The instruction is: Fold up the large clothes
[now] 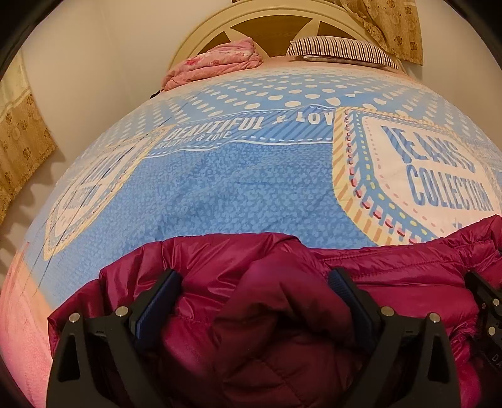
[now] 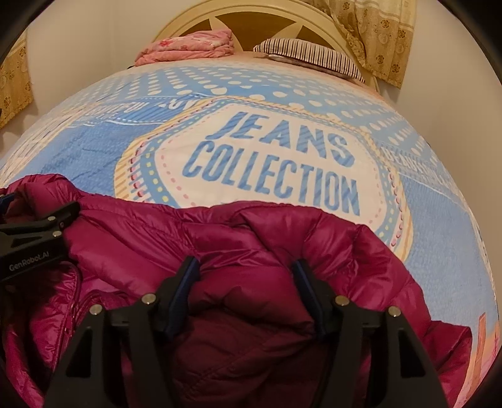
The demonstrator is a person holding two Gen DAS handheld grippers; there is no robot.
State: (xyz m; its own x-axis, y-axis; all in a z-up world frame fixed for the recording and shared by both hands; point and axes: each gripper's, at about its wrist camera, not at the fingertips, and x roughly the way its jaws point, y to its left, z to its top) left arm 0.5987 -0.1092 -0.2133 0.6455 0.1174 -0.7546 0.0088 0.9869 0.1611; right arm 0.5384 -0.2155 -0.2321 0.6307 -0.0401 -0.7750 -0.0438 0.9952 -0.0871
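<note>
L gripper (image 1: pixel 254 282) stands wide; a fat fold of the magenta down jacket (image 1: pixel 219 260) sits between its fingers, but the pads don't look pressed in. R gripper (image 2: pixel 246 274) is narrower, with a jacket bulge filling the gap; can't tell if it's pinched or just touching. Both point down-fwd, side by side, L just left of R. The jacket's long axis runs L–R along the near edge of the bed (image 2: pixel 94 147), bunched, fold edge facing the headboard (image 2: pixel 175 29). Next move probably starts right under both.
</note>
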